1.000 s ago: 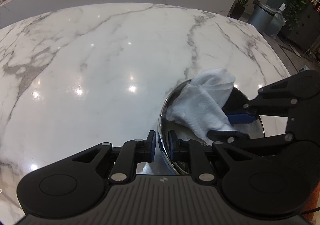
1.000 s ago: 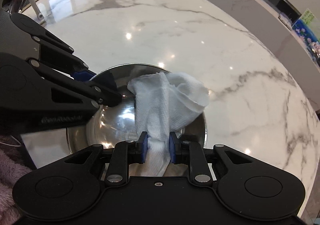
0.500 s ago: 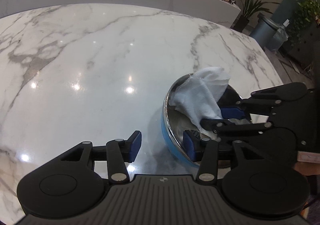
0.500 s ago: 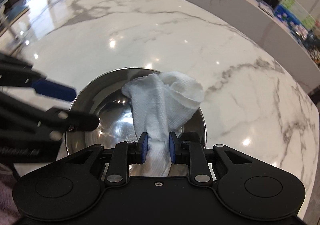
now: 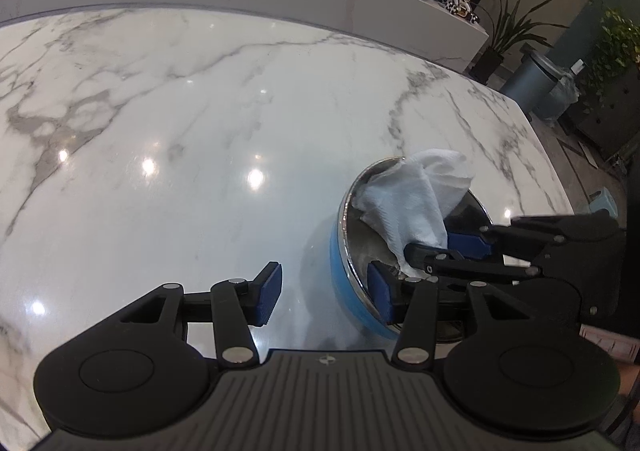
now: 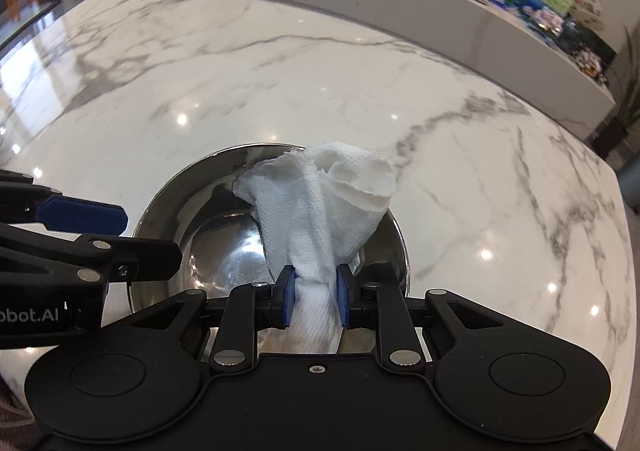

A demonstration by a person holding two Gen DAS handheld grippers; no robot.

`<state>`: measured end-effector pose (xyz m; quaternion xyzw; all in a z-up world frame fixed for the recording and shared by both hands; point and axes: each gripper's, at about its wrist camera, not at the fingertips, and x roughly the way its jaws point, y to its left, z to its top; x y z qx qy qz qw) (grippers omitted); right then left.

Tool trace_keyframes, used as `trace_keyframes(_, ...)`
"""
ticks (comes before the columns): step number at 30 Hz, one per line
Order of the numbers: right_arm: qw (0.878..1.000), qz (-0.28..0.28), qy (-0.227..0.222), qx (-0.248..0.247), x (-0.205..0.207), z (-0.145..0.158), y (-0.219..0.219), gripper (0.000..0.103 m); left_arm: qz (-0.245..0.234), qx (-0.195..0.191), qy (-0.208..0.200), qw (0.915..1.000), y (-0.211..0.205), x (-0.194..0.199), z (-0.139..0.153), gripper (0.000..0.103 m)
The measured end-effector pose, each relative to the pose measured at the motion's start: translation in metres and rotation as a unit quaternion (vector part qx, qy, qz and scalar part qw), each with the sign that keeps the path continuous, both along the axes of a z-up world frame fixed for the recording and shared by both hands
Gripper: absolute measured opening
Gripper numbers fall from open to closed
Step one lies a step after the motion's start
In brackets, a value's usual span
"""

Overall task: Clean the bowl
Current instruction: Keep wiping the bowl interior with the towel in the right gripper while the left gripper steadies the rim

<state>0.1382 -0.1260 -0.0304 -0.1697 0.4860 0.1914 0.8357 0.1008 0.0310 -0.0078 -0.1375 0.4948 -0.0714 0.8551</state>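
meanwhile, a steel bowl [image 6: 224, 219] is seen on the marble counter [image 6: 280, 91] | paper towel [image 6: 320, 203] clamped in right gripper [image 6: 314, 301] | left gripper [image 5: 324, 291] opening, rim between jaws, unpressed | rim best re-gripped before wiping

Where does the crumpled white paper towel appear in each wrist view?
Left wrist view: crumpled white paper towel right of centre, over the steel bowl's far rim.
Right wrist view: paper towel at centre, pinched below.
Shared landmark: round steel bowl with blue outside.
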Motion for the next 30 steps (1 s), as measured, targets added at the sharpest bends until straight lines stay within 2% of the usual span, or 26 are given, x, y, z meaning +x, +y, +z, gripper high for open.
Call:
trace_keyframes(2, 1.000, 0.002, -0.001, -0.006, 0.001, 0.000, 0.002, 0.019, -0.003, 0.005, 0.004, 1.0000, -0.001, 0.006, -0.001, 0.044)
trace_keyframes(4, 1.000, 0.014, 0.003, -0.012, 0.001, 0.000, 0.003, 0.019, -0.012, 0.004, 0.005, 0.9999, -0.002, 0.009, -0.001, 0.032)
trace_keyframes(9, 0.996, 0.084, 0.009, -0.023, -0.003, 0.007, 0.001, 0.020, -0.046, 0.020, 0.001, 0.9987, -0.010, 0.016, 0.001, 0.017)
trace_keyframes(13, 0.989, 0.143, 0.006, -0.027, -0.005, 0.019, -0.002, 0.032, -0.060, 0.013, 0.001, 0.9981, -0.009, 0.023, 0.002, 0.010)
trace_keyframes(18, 0.985, 0.172, -0.003, -0.027, 0.001, 0.026, 0.000, 0.033, -0.069, 0.010, 0.000, 0.9975, -0.008, 0.032, 0.001, 0.008)
trace_keyframes(23, 0.986, 0.163, 0.007, -0.011, 0.011, 0.015, 0.005, 0.033, -0.077, -0.001, 0.001, 0.9970, -0.006, 0.034, -0.001, 0.008)
trace_keyframes(24, 0.987, 0.161, 0.007, -0.008, 0.012, 0.013, 0.005, 0.032, -0.078, -0.002, 0.002, 0.9969, -0.006, 0.034, -0.001, 0.008)
trace_keyframes(26, 0.987, 0.158, 0.009, -0.005, 0.014, 0.011, 0.005, 0.023, -0.081, 0.001, 0.001, 0.9967, -0.007, 0.035, -0.001, 0.008)
trace_keyframes(30, 0.987, 0.157, 0.031, 0.016, 0.018, 0.006, 0.006, 0.018, -0.081, 0.004, 0.001, 0.9967, -0.008, 0.037, -0.001, 0.007)
